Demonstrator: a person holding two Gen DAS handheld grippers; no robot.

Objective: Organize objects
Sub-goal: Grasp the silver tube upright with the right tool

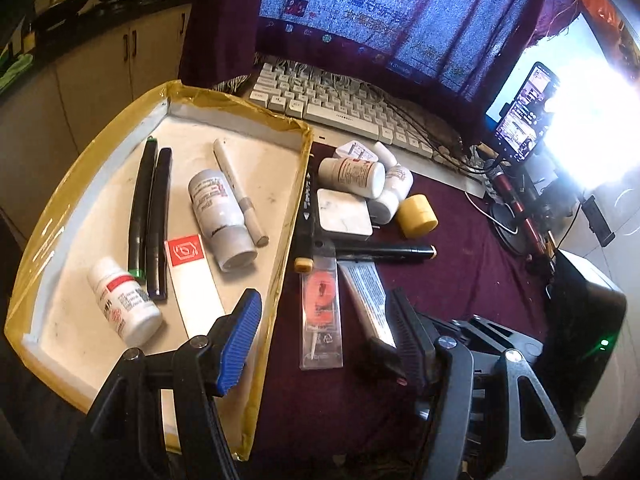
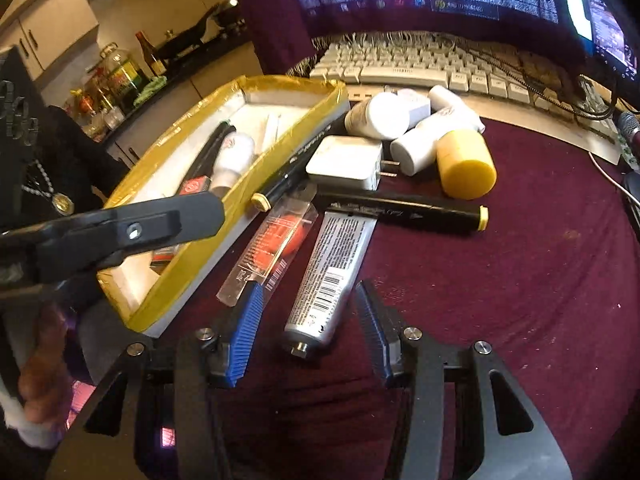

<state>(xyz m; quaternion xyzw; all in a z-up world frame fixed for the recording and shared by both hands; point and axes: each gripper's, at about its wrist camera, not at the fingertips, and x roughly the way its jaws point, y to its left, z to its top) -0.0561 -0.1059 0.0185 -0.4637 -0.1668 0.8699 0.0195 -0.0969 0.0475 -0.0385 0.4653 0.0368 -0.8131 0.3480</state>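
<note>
Nearest the right wrist camera, the right gripper (image 2: 310, 332) stood spread, its blue pads either side of the capped end of a silver tube (image 2: 326, 276) lying on the maroon cloth (image 2: 520, 300), not touching it; the tube bore a barcode and fine print too small to read; just left of it lay a clear packet (image 2: 270, 248) holding something orange, with its own small barcode. From the left wrist camera, the left gripper (image 1: 320, 332) was also spread and held nothing, one finger over the tray (image 1: 288, 216), the other over the tube. Beyond the tube a black marker (image 2: 400, 210) with a yellow cap lay crosswise, its lettering unreadable; behind it sat a white charger (image 2: 344, 160), a yellow jar (image 2: 466, 168) and several white bottles (image 2: 380, 116). Inside the yellow-taped tray lay two dark pens (image 1: 150, 212), a white pen (image 1: 240, 192), two labelled bottles (image 1: 220, 216) and a red-and-white box (image 1: 188, 276) with a hexagon logo. Farthest back stood a keyboard (image 1: 340, 108) and a monitor (image 1: 400, 12).
</note>
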